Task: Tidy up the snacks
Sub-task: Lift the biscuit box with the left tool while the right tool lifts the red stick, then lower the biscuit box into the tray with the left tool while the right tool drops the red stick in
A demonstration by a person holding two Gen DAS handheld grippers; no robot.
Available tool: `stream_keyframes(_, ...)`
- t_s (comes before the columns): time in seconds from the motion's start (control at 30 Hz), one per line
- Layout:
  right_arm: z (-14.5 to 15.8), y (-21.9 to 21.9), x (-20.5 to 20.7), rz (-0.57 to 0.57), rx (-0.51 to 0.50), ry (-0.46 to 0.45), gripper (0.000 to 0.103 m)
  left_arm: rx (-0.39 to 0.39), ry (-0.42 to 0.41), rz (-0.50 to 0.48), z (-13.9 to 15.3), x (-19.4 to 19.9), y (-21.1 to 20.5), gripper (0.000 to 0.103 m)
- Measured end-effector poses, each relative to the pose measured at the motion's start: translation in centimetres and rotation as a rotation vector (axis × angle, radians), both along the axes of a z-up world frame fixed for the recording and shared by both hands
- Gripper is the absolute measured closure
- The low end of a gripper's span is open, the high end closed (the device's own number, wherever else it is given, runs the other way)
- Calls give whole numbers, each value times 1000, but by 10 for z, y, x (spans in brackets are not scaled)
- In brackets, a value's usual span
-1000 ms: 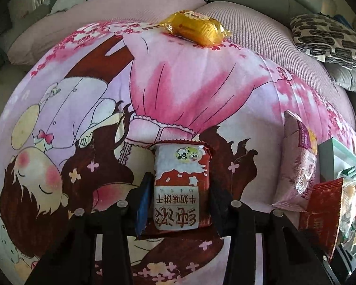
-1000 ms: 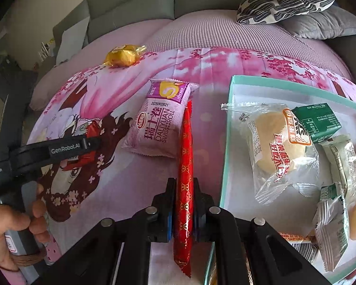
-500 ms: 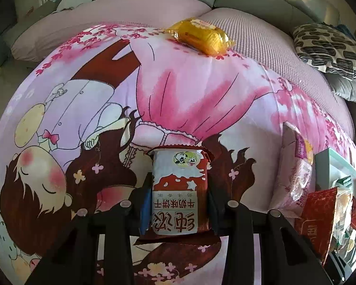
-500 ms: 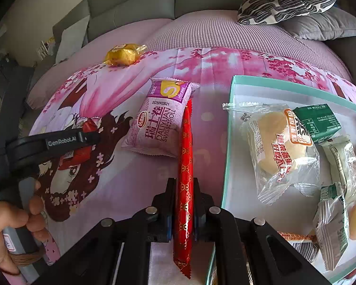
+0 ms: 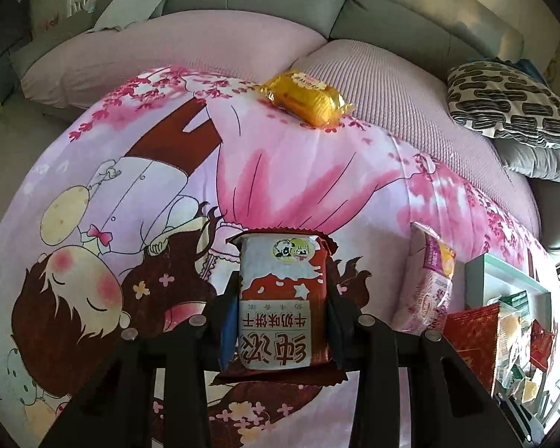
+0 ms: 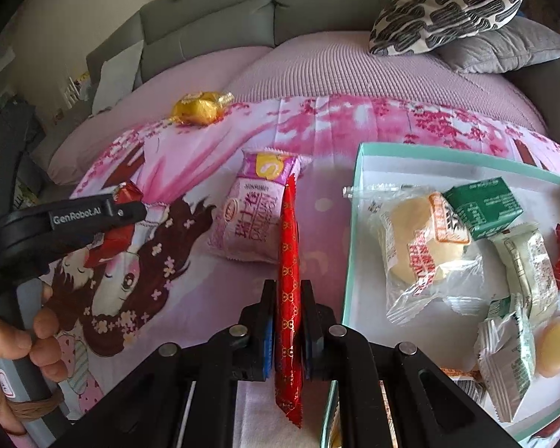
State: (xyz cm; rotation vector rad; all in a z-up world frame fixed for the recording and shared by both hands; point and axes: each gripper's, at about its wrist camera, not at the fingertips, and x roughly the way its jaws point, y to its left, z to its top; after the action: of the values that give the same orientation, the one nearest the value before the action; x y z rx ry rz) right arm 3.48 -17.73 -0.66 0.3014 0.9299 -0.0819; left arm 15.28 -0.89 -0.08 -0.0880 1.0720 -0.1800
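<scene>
The left gripper [image 5: 282,321] had its jaws clenched on a red biscuit packet [image 5: 282,310], lifted off the printed blanket [image 5: 298,171], probably to carry it to the tray [image 6: 358,224]. The right gripper [image 6: 288,330] gripped a thin red packet [image 6: 289,291] on its edge, beside the tray's left rim. A pink roll packet [image 6: 255,216] lay near that rim, and a yellow packet [image 6: 201,108] lay at the blanket's far edge. Behind was a grey sofa [image 6: 242,18] with cushions.
</scene>
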Motion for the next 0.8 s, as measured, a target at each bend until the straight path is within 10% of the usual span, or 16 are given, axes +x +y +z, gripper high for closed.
stream_keyframes(0.8,66,-60,-44,-171,-14,-172,91,-47,-104,-151,45,-27,-47,62)
